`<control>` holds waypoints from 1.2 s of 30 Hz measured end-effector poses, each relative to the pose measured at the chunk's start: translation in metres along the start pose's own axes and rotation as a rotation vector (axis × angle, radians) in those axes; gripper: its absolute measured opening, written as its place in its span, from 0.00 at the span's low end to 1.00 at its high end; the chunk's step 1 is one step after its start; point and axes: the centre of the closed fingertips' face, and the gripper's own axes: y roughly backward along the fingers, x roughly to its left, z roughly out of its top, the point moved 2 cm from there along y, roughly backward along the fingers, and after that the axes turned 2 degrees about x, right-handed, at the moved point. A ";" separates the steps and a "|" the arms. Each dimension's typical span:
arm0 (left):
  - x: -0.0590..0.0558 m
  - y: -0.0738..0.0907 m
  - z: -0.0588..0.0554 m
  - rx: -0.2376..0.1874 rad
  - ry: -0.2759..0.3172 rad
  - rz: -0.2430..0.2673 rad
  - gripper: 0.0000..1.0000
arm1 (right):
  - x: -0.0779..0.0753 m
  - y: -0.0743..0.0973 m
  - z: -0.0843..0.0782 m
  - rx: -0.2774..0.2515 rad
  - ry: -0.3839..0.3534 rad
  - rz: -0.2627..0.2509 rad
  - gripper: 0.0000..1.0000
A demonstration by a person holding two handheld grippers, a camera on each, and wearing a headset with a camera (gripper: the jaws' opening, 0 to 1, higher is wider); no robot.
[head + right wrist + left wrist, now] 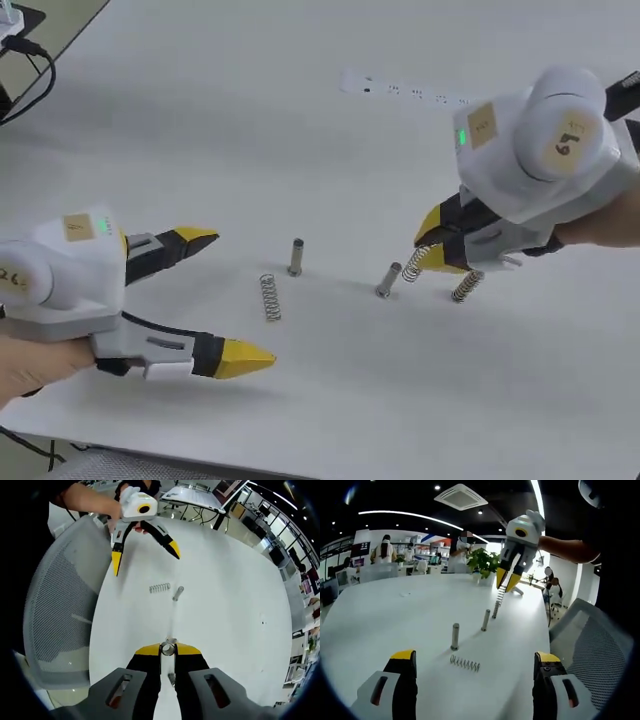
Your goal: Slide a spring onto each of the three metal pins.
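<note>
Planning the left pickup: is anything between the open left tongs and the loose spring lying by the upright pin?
Nothing visible; bare white table separates the left tongs from the coiled metal spring.

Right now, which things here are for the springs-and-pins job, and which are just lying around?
For the job: left pin, right pin, loose spring, held spring in right gripper, third spring.
Lying about: power strip, black cable.
</note>
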 end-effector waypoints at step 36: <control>0.002 0.004 0.001 -0.027 0.035 0.016 0.98 | -0.009 -0.015 0.006 0.055 0.052 0.035 0.06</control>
